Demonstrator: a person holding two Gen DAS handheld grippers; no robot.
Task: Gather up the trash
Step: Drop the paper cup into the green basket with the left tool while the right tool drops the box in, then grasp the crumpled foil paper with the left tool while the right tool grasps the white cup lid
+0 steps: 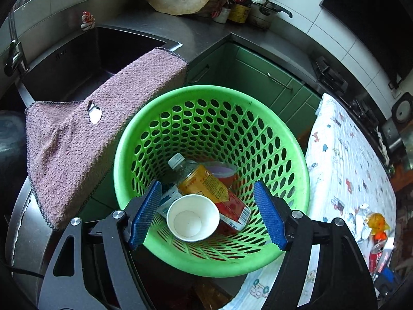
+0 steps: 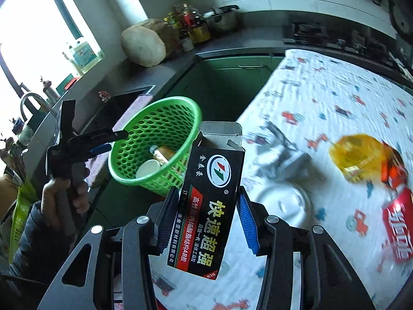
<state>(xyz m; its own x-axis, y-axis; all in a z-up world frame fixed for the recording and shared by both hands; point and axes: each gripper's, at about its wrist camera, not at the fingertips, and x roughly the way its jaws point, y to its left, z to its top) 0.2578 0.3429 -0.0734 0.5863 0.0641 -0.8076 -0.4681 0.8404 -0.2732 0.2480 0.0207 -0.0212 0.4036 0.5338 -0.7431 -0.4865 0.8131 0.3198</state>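
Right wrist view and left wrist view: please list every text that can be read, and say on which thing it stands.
Black box in the right gripper:
"金泰装" beside its round logo
"快速超强" in big yellow letters
"高性能丙烯酸酯结构AB胶"
"NEW" on its bottom corner
Its smaller lines: too small to read surely.
Red can on the cloth: white letters, blurred.
Yellow can in the basket: print too small.

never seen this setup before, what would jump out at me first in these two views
The green basket fills the left wrist view, already holding a white cup, a can and a bottle, with the left gripper open above it. In the right wrist view the right gripper clamps a black box with its top flap open, over a patterned cloth strewn with more trash.
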